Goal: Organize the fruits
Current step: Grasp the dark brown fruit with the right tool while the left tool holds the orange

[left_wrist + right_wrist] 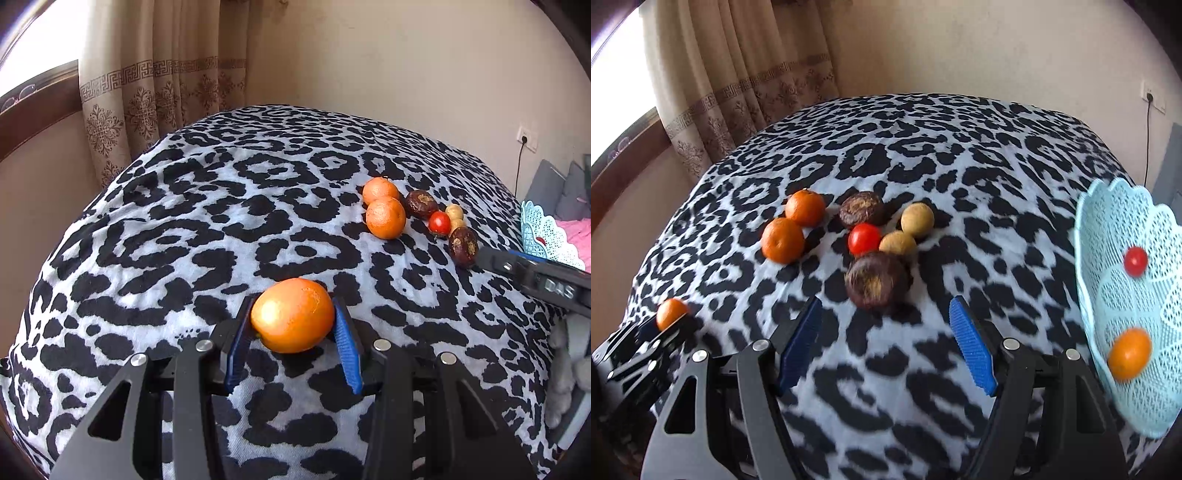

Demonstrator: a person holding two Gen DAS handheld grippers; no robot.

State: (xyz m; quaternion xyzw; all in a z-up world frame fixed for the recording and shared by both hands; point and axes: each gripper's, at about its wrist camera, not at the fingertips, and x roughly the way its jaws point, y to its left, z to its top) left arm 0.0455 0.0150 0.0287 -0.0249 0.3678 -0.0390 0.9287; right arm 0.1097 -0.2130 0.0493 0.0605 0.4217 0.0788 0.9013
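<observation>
Gripping an orange [292, 315] at lower centre of its view, the left tool [291, 325] contrasts with the right tool [886, 343], wide apart and empty, below a dark fruit [876, 280].

On a leopard-print cloth [886, 155], the right gripper [886, 343] stands with jaws apart at six o'clock, a dark brown fruit [875, 280] just beyond. At three o'clock, a pale blue basket [1108, 221] holds a tomato [1136, 260] and an orange [1129, 353].
</observation>
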